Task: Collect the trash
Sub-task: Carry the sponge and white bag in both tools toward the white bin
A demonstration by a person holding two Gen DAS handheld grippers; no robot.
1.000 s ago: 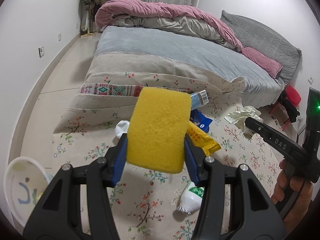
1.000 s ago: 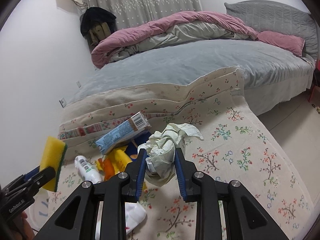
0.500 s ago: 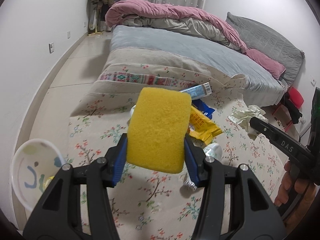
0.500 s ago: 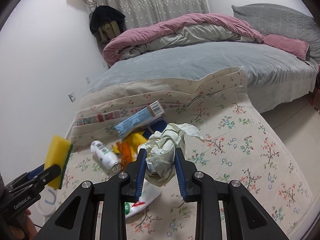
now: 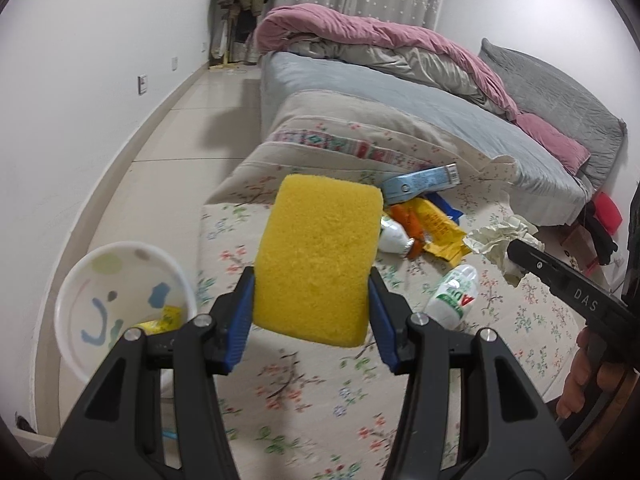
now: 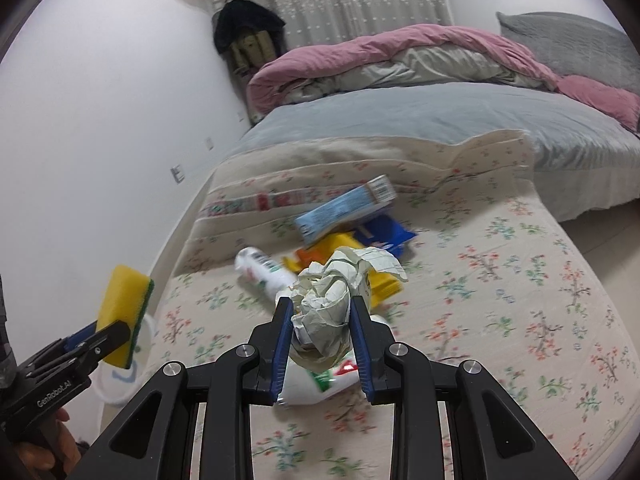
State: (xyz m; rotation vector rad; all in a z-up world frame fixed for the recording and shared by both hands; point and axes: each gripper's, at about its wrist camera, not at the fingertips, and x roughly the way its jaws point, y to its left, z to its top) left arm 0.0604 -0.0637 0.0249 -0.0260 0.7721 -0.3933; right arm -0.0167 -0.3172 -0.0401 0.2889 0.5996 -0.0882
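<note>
My left gripper point(image 5: 310, 304) is shut on a yellow sponge point(image 5: 316, 260), held above the flowered cloth point(image 5: 304, 396). The same sponge point(image 6: 122, 312) shows at the left of the right wrist view, with its green back. My right gripper point(image 6: 320, 328) is shut on a crumpled paper ball point(image 6: 332, 300), which also appears at the right of the left wrist view point(image 5: 500, 240). A white bin point(image 5: 120, 304) stands on the floor at lower left with a yellow scrap inside. Loose trash lies on the cloth: a blue box point(image 6: 344, 208), yellow wrappers point(image 5: 438, 232), white bottles point(image 5: 454, 296).
A bed point(image 6: 420, 120) with a grey sheet and a pink duvet point(image 5: 380, 40) fills the back. White wall point(image 5: 80, 80) runs along the left, with tiled floor point(image 5: 168, 184) between it and the cloth. A red object point(image 5: 608, 208) sits at the far right.
Both grippers have swung left with their loads, so the white bin has come further into the left wrist view. The trash pile now sits to the right of the sponge.
</note>
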